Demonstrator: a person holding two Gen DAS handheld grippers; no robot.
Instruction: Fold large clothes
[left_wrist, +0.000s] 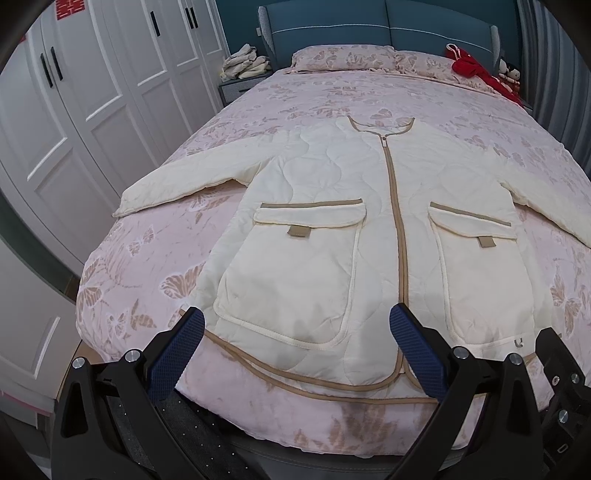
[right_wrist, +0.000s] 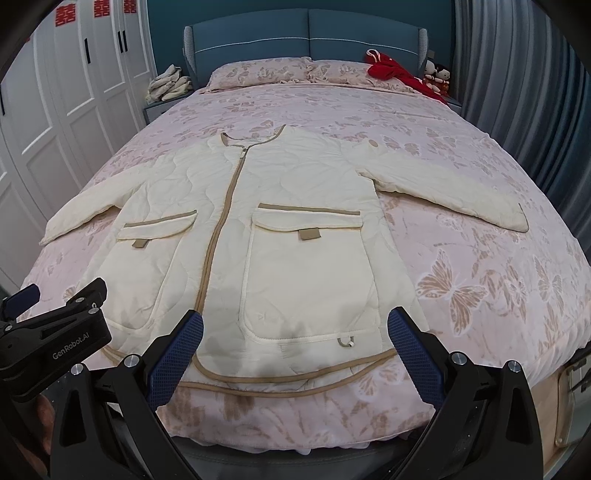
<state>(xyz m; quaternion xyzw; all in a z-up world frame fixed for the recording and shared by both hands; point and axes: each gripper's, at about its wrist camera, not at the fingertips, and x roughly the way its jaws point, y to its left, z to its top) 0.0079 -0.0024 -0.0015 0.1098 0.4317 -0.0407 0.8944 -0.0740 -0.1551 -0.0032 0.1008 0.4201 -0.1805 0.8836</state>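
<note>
A cream quilted jacket with tan trim, a zipped front and two flap pockets lies flat, front up, on the bed, sleeves spread to both sides. It also shows in the right wrist view. My left gripper is open and empty, hovering just above the hem over the left pocket. My right gripper is open and empty above the hem over the right pocket. The left gripper's body shows at the lower left of the right wrist view.
The bed has a pink butterfly-print quilt, pillows and a blue headboard. Red clothing lies at the far right by the pillows. Folded laundry sits on a nightstand. White wardrobes stand left.
</note>
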